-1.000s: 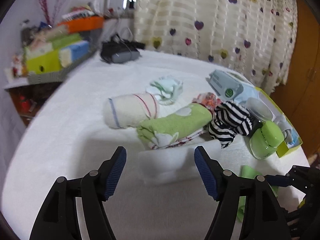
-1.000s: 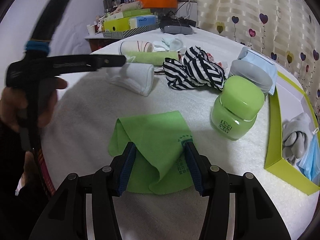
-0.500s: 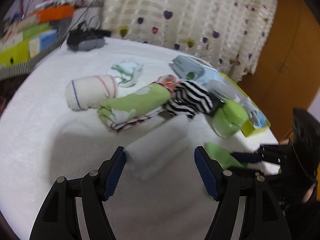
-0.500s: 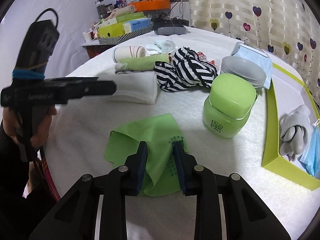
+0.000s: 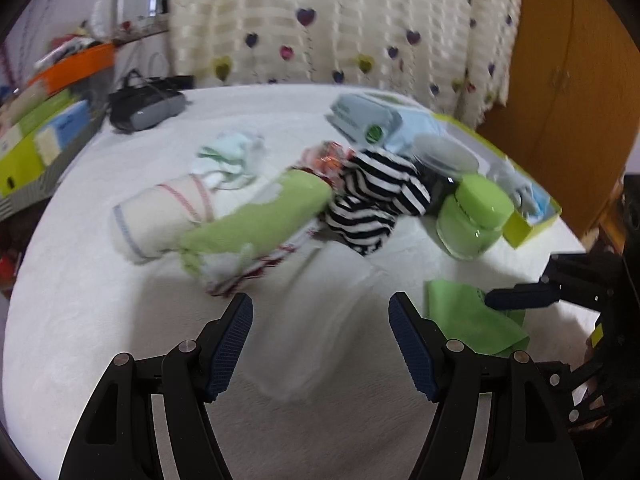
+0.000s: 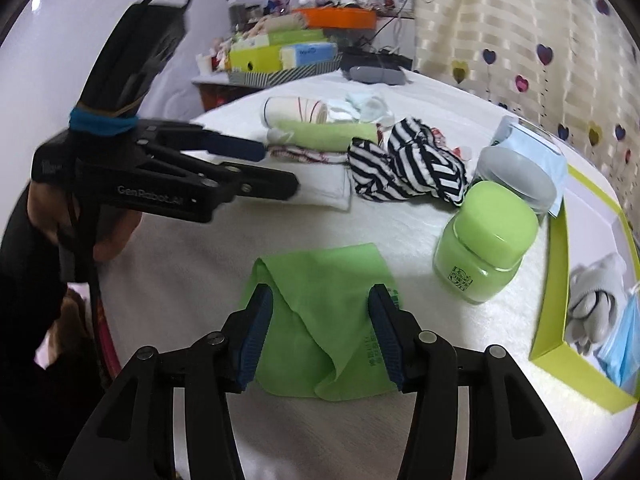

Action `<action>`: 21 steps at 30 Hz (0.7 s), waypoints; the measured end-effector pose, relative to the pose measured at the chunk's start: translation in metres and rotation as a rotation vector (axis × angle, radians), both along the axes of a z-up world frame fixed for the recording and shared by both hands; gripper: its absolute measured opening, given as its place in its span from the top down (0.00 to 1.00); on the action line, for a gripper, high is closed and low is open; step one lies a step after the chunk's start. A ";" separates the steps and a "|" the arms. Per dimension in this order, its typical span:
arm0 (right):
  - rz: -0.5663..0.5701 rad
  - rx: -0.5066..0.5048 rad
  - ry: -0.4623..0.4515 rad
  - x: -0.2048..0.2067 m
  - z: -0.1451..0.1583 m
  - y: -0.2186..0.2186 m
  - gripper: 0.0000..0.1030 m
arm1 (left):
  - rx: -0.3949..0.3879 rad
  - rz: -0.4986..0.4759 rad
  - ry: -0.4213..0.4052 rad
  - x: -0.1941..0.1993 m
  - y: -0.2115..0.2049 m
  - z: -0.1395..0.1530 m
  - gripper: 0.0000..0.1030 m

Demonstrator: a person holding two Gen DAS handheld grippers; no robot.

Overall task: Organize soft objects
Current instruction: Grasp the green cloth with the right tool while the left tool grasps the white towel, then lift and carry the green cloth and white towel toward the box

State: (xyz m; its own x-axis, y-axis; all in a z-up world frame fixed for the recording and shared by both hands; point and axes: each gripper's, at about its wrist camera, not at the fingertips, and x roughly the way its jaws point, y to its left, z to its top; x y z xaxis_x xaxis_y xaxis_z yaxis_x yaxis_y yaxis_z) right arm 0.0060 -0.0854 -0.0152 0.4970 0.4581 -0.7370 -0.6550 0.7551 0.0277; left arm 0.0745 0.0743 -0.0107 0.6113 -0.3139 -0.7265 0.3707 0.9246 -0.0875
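One yellow-green box [image 6: 558, 280]: glove [image 6: 592, 304], blue mask [image 6: 624, 344] | left claw [image 5: 320, 340] released | right claw [image 6: 320, 328] opening over green cloth [image 6: 320, 280]

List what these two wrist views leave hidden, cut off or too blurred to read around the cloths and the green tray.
- White folded towel: in the right wrist view the left gripper covers its near end.
- Green tray: its far side runs off the right edge; a blue face mask is cut off with it.
- Green jar: label unreadable in the blurred left wrist view.
- Green cloth: the right gripper hides part.
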 end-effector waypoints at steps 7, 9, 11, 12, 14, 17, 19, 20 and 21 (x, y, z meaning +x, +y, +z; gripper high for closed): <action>0.064 -0.075 0.012 0.003 -0.009 -0.001 0.50 | 0.095 -0.015 0.040 0.003 -0.014 -0.017 0.32; 0.064 -0.060 0.012 0.004 -0.009 -0.003 0.49 | 0.112 -0.004 0.037 0.002 -0.016 -0.017 0.32; 0.023 -0.054 0.016 0.009 -0.009 -0.006 0.49 | 0.124 0.006 0.032 0.000 -0.017 -0.017 0.36; -0.015 -0.048 0.021 0.013 -0.009 -0.009 0.49 | 0.131 0.017 0.027 -0.001 -0.017 -0.016 0.39; -0.043 -0.026 0.044 0.018 -0.009 -0.014 0.51 | 0.141 0.043 0.020 -0.004 -0.016 -0.015 0.56; -0.035 -0.044 0.025 0.013 -0.008 -0.011 0.73 | 0.132 0.075 0.016 -0.007 -0.012 -0.013 0.67; -0.018 -0.057 0.008 0.008 -0.006 -0.005 0.85 | 0.127 0.097 0.010 -0.010 -0.011 -0.013 0.71; -0.014 -0.059 0.004 0.006 -0.006 -0.003 0.88 | 0.120 0.105 0.009 -0.012 -0.011 -0.013 0.73; -0.015 -0.059 0.002 0.005 -0.006 -0.002 0.89 | 0.112 0.112 0.008 -0.014 -0.010 -0.012 0.74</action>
State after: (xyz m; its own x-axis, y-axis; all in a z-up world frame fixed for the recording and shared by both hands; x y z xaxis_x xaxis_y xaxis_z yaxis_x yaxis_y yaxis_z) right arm 0.0109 -0.0874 -0.0215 0.5018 0.4068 -0.7634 -0.6438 0.7650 -0.0155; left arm 0.0608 0.0642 -0.0227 0.6318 -0.1609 -0.7582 0.2646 0.9642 0.0158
